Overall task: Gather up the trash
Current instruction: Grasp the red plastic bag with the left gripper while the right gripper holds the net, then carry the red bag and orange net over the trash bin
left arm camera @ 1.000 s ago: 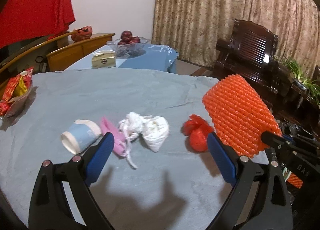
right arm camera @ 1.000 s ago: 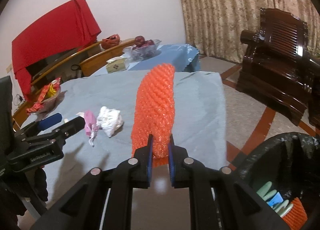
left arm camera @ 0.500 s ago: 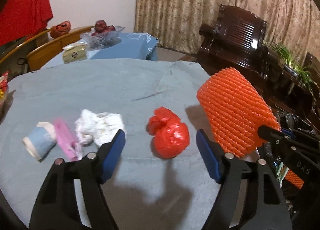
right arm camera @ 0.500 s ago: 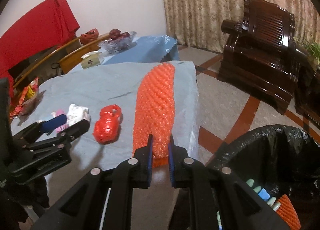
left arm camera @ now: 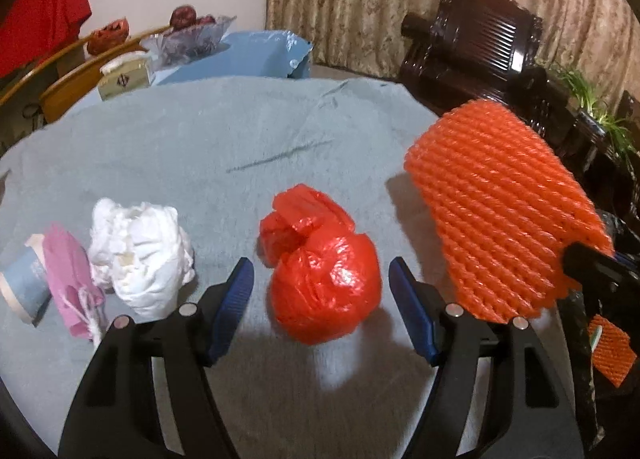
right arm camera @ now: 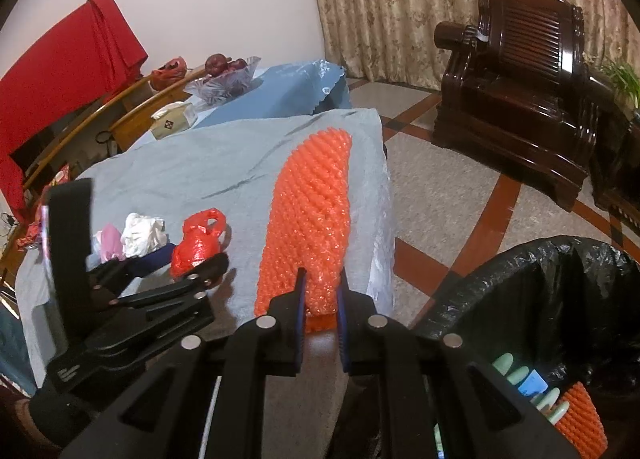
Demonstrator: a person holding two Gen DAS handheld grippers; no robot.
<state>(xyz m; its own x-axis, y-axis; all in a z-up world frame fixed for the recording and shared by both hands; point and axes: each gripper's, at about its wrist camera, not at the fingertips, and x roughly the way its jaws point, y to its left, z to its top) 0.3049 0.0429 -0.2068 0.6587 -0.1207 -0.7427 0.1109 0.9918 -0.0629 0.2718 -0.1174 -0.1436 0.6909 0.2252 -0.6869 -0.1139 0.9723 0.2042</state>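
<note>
Red plastic bag (left arm camera: 322, 271): knotted into a glossy, crinkled ball with a small looped handle on top. It lies on the grey-blue tablecloth (left arm camera: 224, 131), near the table's right edge. The left gripper (left arm camera: 320, 287) straddles it; the jaws have just been closing, yet both blue pads (left arm camera: 234, 301) stand apart with a gap on either side of the bag, not pressing it.

Orange foam net (right arm camera: 310, 219): a long ribbed mesh sleeve, bright orange, held up off the table. The right gripper (right arm camera: 320, 299) is clamped tight on its lower end.

Count on the cloth, left of the red bag: one white crumpled tissue wad (left arm camera: 138, 251), one pink scrap (left arm camera: 68, 271) touching it, one pale blue paper cup (left arm camera: 20, 287) on its side at the far left.

Bin with a black liner (right arm camera: 540, 299) stands on the floor at the right, beside the table. Inside it: one more piece of orange net (right arm camera: 580, 419), some pale green pieces and one small blue bit; what those are I cannot tell.

Behind: one glass bowl of dark fruit (right arm camera: 224, 77), one tissue box (right arm camera: 174, 121), one dark wooden armchair (right arm camera: 516, 75).
</note>
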